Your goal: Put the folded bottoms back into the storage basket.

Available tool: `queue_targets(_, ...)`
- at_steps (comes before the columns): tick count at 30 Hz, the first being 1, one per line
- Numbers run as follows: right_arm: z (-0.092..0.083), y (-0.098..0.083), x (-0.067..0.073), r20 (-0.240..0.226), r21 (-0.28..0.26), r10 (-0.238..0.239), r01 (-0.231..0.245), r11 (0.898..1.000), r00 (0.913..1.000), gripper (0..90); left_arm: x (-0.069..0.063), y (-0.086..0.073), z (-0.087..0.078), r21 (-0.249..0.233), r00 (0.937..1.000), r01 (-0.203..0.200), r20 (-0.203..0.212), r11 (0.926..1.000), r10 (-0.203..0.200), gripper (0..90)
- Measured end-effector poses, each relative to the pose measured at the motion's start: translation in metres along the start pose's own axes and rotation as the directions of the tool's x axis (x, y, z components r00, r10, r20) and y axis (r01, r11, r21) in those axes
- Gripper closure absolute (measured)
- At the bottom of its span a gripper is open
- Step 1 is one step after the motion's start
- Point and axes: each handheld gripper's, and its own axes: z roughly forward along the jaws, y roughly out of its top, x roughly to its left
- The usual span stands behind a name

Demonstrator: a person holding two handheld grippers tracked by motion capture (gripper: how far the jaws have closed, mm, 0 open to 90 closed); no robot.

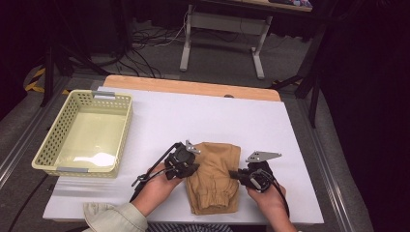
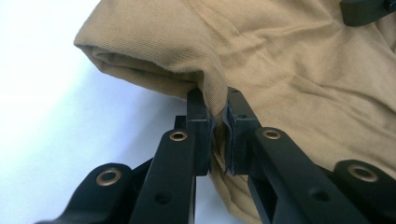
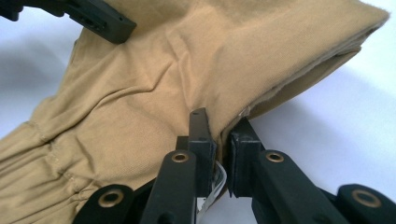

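High view. I see the folded tan trousers [image 1: 214, 176] lying on the white bench [image 1: 193, 121], near its front edge and about mid-width. I take the trousers as my landmark. The left hand-held gripper [image 1: 192, 168] sits at their left edge, the right hand-held gripper [image 1: 235, 174] at their right edge, both touching cloth. The left hand [image 1: 157, 186] and right hand [image 1: 266, 195] come in from below the trousers. A pale yellow basket [image 1: 82, 133] stands well to the left of the trousers, apart from them; a small white shape lies on its floor, too blurred for me to name. The elastic cuffs of the trousers face the front edge of the bench.

Left gripper view. The jaws are drawn nearly together with a fold of the trousers' [image 2: 289, 65] edge pinched between them; I read this gripper [image 2: 215, 112] as clamped on cloth. White bench [image 2: 51, 130] shows left of the fabric. A black part of the other gripper [image 2: 366, 10] shows at the far side of the trousers.

Right gripper view. The jaws of this gripper [image 3: 219, 133] close on the layered edge of the trousers [image 3: 163, 93], cloth caught between them. The gathered cuff lies to the lower left. The other gripper's black tip [image 3: 100, 19] rests across the fabric at the top left.
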Motion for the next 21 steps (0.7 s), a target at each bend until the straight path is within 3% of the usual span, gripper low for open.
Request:
queue_targets(8, -0.008, 0.009, 0.001, 0.004, -0.078, -0.009, 0.01, 0.997, 0.9999, 82.5, 0.006, 0.011, -0.016, -0.049, 0.9998, -0.006, -0.018, 0.9988, 0.005, 83.0)
queue_targets(21, -0.013, 0.023, 0.0, 0.022, -0.146, -0.02, 0.023, 0.989, 0.9996, 82.5, 0.011, 0.027, -0.037, -0.097, 0.9979, -0.047, -0.049, 0.9942, 0.042, 83.0)
